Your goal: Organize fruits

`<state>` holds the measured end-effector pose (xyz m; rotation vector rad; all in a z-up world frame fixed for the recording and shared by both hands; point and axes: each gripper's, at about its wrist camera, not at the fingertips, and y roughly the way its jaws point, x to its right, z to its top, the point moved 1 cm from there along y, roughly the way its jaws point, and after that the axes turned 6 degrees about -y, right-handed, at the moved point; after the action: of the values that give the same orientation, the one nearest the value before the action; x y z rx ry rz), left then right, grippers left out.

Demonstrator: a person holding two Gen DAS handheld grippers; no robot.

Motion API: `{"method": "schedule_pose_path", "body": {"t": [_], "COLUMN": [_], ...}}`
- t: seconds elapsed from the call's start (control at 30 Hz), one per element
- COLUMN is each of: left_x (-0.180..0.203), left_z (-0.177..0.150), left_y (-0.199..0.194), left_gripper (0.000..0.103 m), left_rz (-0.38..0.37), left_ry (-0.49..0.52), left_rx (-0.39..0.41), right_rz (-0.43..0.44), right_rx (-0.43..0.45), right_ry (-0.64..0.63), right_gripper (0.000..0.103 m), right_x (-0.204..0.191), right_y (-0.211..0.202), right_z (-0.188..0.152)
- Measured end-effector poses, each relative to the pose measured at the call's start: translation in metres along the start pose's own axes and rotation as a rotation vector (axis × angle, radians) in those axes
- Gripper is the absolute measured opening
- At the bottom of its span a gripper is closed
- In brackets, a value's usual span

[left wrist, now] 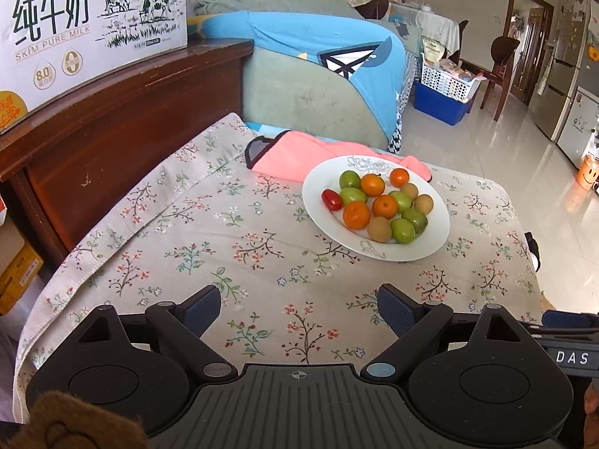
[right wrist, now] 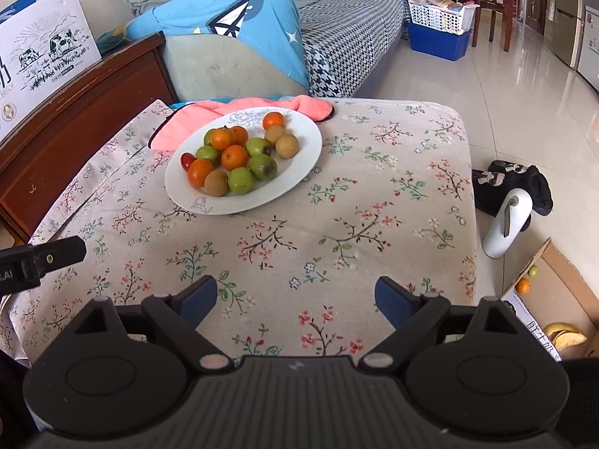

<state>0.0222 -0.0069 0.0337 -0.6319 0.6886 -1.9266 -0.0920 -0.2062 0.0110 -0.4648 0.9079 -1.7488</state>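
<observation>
The white plate (right wrist: 299, 172) sits on the flowered cloth (right wrist: 337, 224) toward the far left part of the table top, heaped with small oranges (right wrist: 234, 157), green fruits (right wrist: 241, 180), brownish round fruits (right wrist: 287, 146) and one red fruit (right wrist: 187, 161) at its left rim. A pink towel (right wrist: 194, 123) lies just behind the plate, its edge tucked under or against the far rim. The near half of the cloth is bare, and so is the whole right side up to the rounded right corner, where the table drops off to the tiled floor (right wrist: 505, 86).

The left gripper (left wrist: 299, 307) hovers over the bare near cloth with its jaws spread wide and nothing between them; the plate lies ahead and to its right. The right gripper (right wrist: 295, 299) likewise hangs over bare cloth, jaws spread wide and empty, the plate ahead to its left.

Along the left edge stands a dark wooden cabinet (left wrist: 123, 119) carrying a milk carton box (left wrist: 90, 22). Behind the table is a sofa (right wrist: 232, 60) with a blue blanket (right wrist: 224, 18). On the floor right of the table stand a white bottle (right wrist: 505, 224), dark slippers (right wrist: 513, 183) and an open cardboard box (right wrist: 558, 299) holding a few fruits
</observation>
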Motion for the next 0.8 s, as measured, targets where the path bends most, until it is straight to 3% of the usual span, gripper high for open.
{"method": "schedule_pose_path", "body": {"t": [0.23,0.4,0.57,0.8], "left_x": [0.006,0.006,0.008,0.022], "left_z": [0.000,0.004,0.016,0.033], "left_y": [0.002,0.011,0.026,0.049], "left_gripper": [0.092,0.092,0.092,0.092], "left_rz": [0.020,0.056,0.091,0.162], "left_ry": [0.004,-0.028,-0.063,-0.010], "left_rx": [-0.016,-0.051,-0.087,-0.116], "right_rz": [-0.033,-0.037,-0.064,-0.061], "right_rx": [-0.052,-0.027,-0.026,-0.029], "right_ry": [-0.019,-0.047,-0.087,-0.066], "right_gripper": [0.091,0.093,0.094,0.094], "right_x": [-0.007,-0.013,-0.016,-0.006], "right_y": [0.000,-0.002,0.006,0.023], "right_z": [-0.009,-0.001,0.013,0.045]}}
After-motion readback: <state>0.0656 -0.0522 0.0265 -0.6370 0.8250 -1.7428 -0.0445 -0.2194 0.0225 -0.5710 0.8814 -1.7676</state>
